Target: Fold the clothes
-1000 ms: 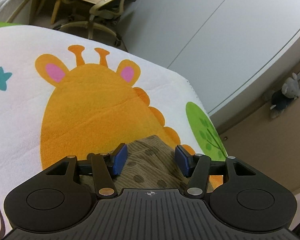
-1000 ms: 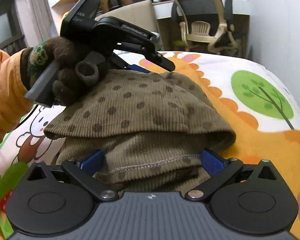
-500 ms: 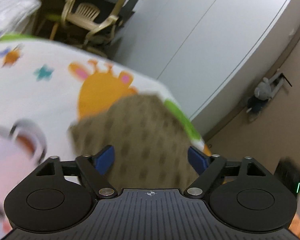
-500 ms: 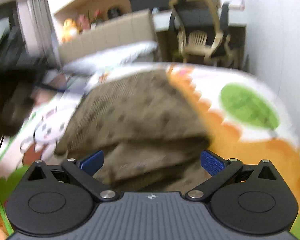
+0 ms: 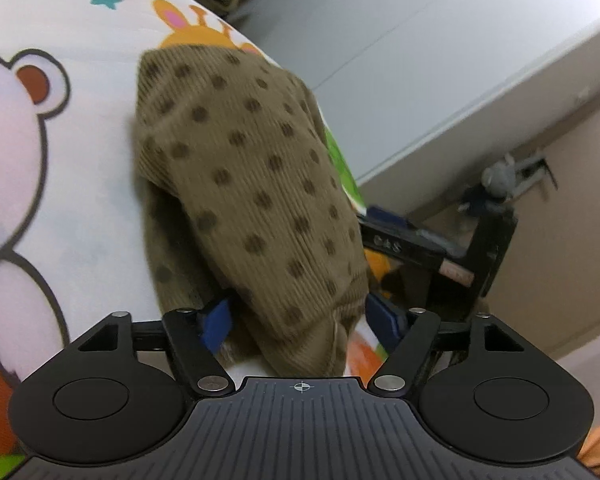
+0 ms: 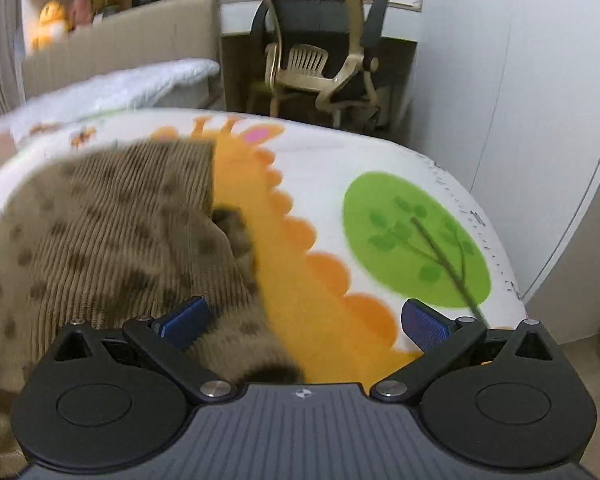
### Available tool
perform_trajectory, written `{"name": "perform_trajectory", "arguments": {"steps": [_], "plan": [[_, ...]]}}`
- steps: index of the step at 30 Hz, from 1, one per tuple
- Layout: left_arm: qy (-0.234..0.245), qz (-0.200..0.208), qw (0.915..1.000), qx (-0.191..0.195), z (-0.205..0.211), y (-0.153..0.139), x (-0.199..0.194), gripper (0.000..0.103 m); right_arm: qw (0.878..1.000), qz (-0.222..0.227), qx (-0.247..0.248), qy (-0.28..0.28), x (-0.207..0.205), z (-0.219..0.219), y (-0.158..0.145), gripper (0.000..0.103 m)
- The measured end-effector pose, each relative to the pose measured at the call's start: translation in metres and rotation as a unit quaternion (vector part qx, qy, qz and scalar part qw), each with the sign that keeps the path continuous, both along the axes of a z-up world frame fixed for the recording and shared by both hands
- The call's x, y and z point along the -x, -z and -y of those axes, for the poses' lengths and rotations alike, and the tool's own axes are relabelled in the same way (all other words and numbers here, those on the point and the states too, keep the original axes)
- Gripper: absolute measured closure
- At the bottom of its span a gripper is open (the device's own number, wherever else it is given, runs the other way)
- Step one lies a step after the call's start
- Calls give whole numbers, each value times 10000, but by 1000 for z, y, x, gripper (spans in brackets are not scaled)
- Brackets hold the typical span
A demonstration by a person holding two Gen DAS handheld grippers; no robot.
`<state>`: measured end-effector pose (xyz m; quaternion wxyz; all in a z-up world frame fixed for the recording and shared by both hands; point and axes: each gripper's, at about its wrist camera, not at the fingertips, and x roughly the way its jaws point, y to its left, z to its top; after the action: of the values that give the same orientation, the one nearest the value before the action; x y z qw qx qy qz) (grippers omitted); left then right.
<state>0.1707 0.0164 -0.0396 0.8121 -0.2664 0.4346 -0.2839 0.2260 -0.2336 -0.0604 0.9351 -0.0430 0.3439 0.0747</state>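
Note:
A brown dotted corduroy garment [image 5: 244, 184] lies folded on the cartoon-print blanket [image 5: 80, 208]. Its near end sits between the blue pads [image 5: 216, 320] of my left gripper [image 5: 300, 320], whose jaws are closing; the right pad stands clear of the cloth. In the right wrist view the same garment [image 6: 112, 240] is blurred and lies to the left. My right gripper [image 6: 304, 324] is wide open over the orange giraffe print, with only a corner of the cloth by its left pad [image 6: 184, 322].
The blanket's edge [image 6: 496, 248] drops off to the right beside white wardrobe doors [image 6: 540, 120]. An office chair [image 6: 320, 52] and a desk stand beyond the bed. The right tool's black body [image 5: 440, 256] shows to the right of the garment in the left wrist view.
The left gripper drew back along the garment, so the whole folded piece now shows, and its jaws stand wider. The right view swung right; the gloved hand with the left tool has left it.

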Motion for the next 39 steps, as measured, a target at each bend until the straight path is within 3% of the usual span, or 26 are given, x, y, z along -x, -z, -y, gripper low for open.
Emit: {"name": "perform_trajectory", "arguments": {"steps": [2, 4, 5, 7, 9, 12, 16, 20, 23, 27, 28, 30, 33, 35, 37, 39], "plan": [[288, 300, 9981, -454, 16, -5, 11, 23, 10000, 42, 65, -3, 6, -1, -2, 0], [529, 732, 9896, -1123, 35, -12, 24, 20, 10000, 7, 23, -15, 11, 3, -4, 0], [627, 1000, 9811, -1532, 46, -15, 31, 19, 10000, -11, -3, -4, 14, 5, -4, 0], [768, 1589, 9549, -2390, 67, -18, 44, 17, 9999, -52, -71, 62, 18, 8, -3, 0], [713, 1916, 9317, -3001, 79, -13, 49, 18, 9998, -94, -139, 128, 22, 12, -3, 0], [434, 2079, 9113, -3527, 72, -7, 46, 15, 9995, -114, -228, 174, 29, 11, -3, 0], [-116, 2017, 9008, -3843, 38, -11, 48, 15, 9997, -108, -191, -138, 48, 2, -2, 0], [-639, 1810, 9032, -3838, -4, -19, 50, 15, 9989, 47, 188, -416, 69, -14, 5, 0], [-934, 1735, 9066, -3732, -27, -32, 50, 11, 9985, 78, 207, -491, 72, -18, 5, 0], [-947, 1813, 9096, -3615, -18, -38, 61, 12, 9980, 140, 297, -533, 75, -23, 6, 0], [-848, 1834, 9132, -3540, -17, -37, 64, 12, 9979, 176, 346, -521, 76, -25, 6, 0], [-565, 1834, 9290, -3164, -17, -39, 64, 12, 9974, 247, 441, -506, 79, -28, 7, 0], [-371, 1770, 9583, -2214, -29, -52, 65, 10, 9967, 322, 565, -495, 82, -32, 8, 0], [-485, 1617, 9721, -1626, -38, -56, 55, 10, 9963, 351, 615, -488, 83, -33, 8, 0], [-694, 1424, 9789, -1288, -45, -55, 39, 10, 9962, 361, 630, -482, 83, -33, 9, 0], [-930, 1234, 9788, -1348, -45, -46, 22, 10, 9963, 360, 623, -472, 84, -33, 9, 0]]}}
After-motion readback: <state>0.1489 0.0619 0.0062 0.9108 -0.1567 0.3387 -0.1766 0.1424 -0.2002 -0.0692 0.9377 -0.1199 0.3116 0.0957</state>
